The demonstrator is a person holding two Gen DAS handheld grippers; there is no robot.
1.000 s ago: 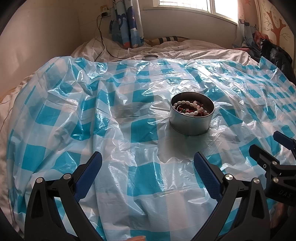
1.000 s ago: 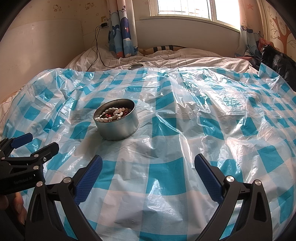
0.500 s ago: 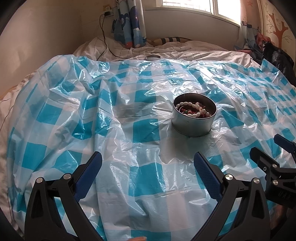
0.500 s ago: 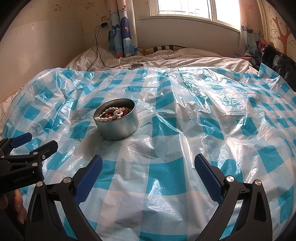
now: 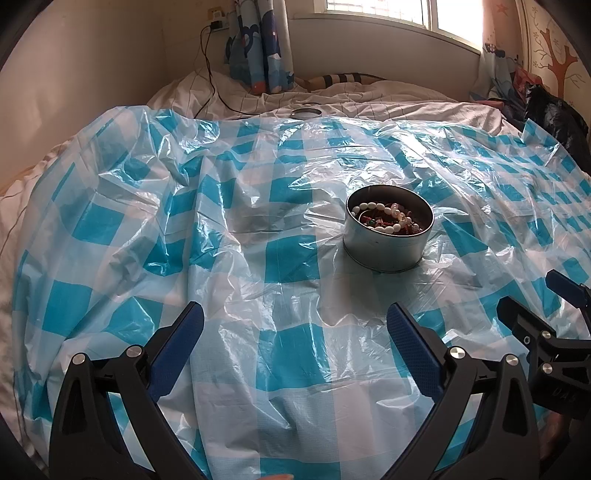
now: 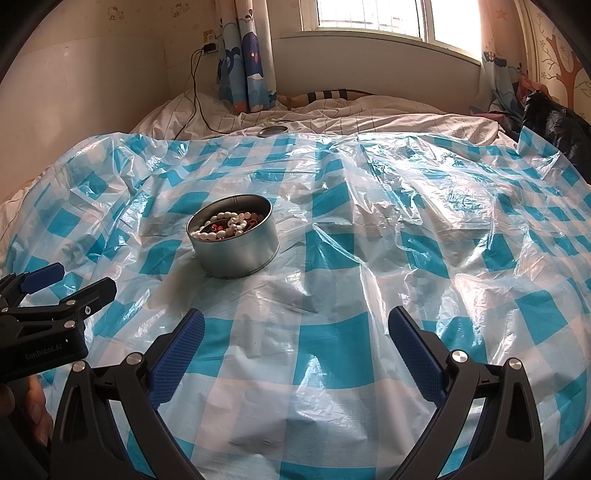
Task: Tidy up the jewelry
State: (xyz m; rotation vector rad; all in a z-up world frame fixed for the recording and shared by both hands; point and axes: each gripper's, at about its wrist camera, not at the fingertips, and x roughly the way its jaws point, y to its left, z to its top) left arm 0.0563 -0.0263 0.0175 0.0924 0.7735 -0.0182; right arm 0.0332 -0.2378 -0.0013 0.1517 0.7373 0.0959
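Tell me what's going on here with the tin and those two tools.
A person holds a two-finger tool in each hand over a bed covered with a blue-and-white checked plastic sheet. The left tool and right tool are both open and empty, hovering short of a round silver metal tin. The tin sits upright on the sheet, holding a white bead bracelet tangled with darker red jewelry. A round metal lid lies far back on the bedsheet. Nothing is being gripped.

Tin (image 5: 386,243) standing on the plastic sheet (image 5: 258,206) that covers the bed (image 5: 369,99), near the sheet's middle; beaded jewelry (image 5: 388,219) inside it. Lid (image 5: 306,112) at the sheet's far edge. Curtain (image 5: 258,44) and window (image 5: 388,14) behind the bed.
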